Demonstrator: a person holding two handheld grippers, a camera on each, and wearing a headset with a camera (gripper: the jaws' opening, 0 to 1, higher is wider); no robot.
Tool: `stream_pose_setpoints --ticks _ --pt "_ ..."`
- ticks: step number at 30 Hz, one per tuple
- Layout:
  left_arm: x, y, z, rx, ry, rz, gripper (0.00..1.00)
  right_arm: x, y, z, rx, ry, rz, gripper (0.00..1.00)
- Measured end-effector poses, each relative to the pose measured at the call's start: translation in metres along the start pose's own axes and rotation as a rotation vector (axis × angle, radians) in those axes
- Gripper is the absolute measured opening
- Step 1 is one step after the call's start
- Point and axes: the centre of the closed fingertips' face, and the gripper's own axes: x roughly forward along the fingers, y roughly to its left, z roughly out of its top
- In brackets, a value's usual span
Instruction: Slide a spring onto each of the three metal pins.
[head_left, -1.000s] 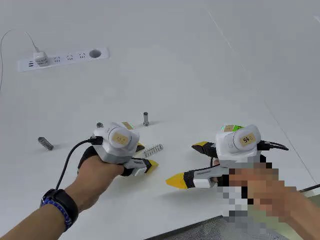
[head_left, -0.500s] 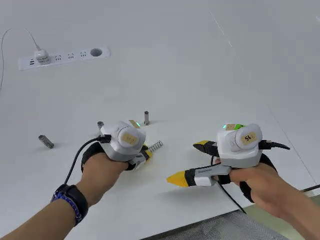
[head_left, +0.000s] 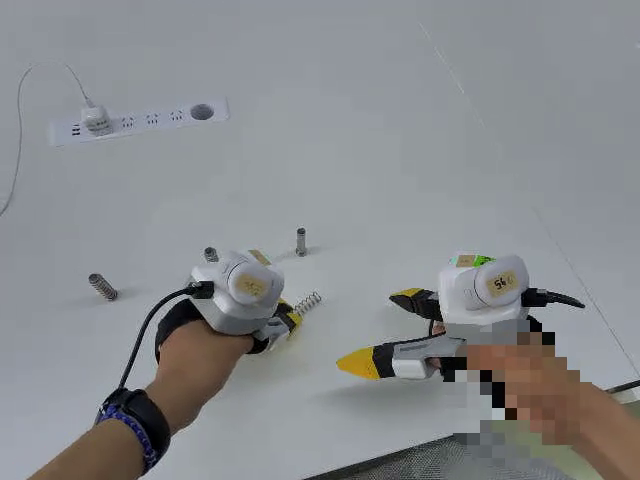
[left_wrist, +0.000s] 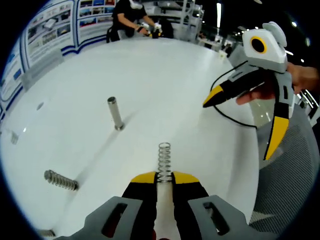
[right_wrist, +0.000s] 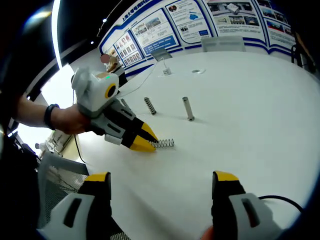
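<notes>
On the white bench (head_left: 400, 150), L gripper (left_wrist: 159, 176) pinches near end of a spring (left_wrist: 163, 156), rest sticking out fwd. Upright pin (left_wrist: 115, 113) stands near; 2nd spring (left_wrist: 61, 180) lies apart. R gripper (right_wrist: 162, 176) gapes wide.

My head view looked down on the table (head_left: 400, 130); both gripper views sat low and near, sharing one spring (left_wrist: 163, 159).

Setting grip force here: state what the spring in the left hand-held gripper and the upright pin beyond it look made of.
The spring: thin coiled wire, grey with bright glints, likely steel. The pin: solid grey cylinder with a dull satin sheen, probably metal; which alloy is unclear.
</notes>
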Motion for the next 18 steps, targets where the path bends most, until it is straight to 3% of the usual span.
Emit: stream_pose_setpoints --ticks 4,18 --pt "-0.007 0.001 -0.005 -0.036 -0.011 0.001 0.1 0.001 0.002 0.002 0.009 -0.009 0.0 0.84" --pt "-0.034 0.0 -0.026 -0.067 -0.027 0.017 0.1 0.01 0.017 0.012 -0.003 -0.007 0.018 0.81"
